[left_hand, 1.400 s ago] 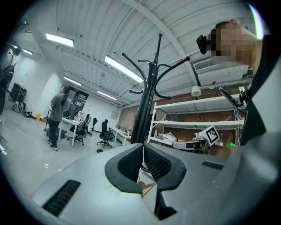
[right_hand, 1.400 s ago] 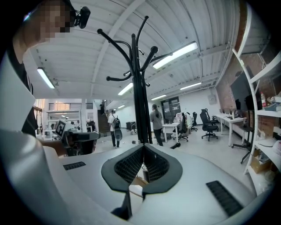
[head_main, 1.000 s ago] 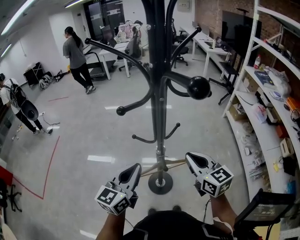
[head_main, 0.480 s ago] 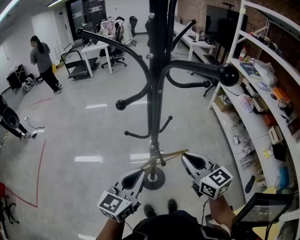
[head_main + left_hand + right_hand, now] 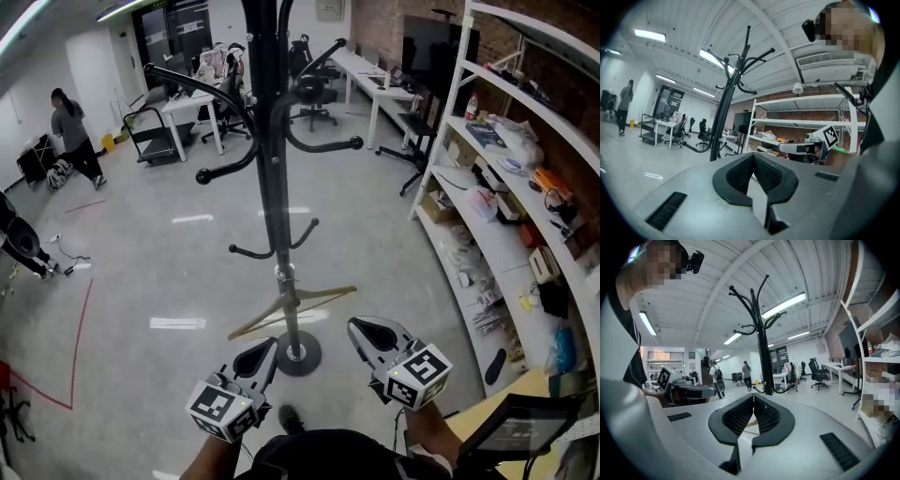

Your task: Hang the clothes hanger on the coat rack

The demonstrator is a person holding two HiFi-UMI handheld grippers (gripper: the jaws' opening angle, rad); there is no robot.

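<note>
A tall black coat rack (image 5: 267, 141) stands on a round base (image 5: 298, 354) on the grey floor. A light wooden clothes hanger (image 5: 292, 311) hangs low on it, close to the pole and tilted, with no gripper on it. My left gripper (image 5: 265, 349) and right gripper (image 5: 359, 328) are low in the head view, on my side of the base and apart from the hanger. Both are shut with nothing between the jaws. The left gripper view shows its shut jaws and the coat rack (image 5: 723, 112) ahead. The right gripper view shows the same coat rack (image 5: 761, 343).
White shelves (image 5: 511, 187) full of small items curve along the right. A dark screen (image 5: 520, 431) sits at the lower right. Desks and office chairs (image 5: 314, 89) stand at the back. Two people (image 5: 70, 131) are at the far left, near red floor tape (image 5: 80, 347).
Both grippers have drawn back from the coat rack, still shut. The hanger stays on the rack and shows fully. The view has shifted, with the rack now further left.
</note>
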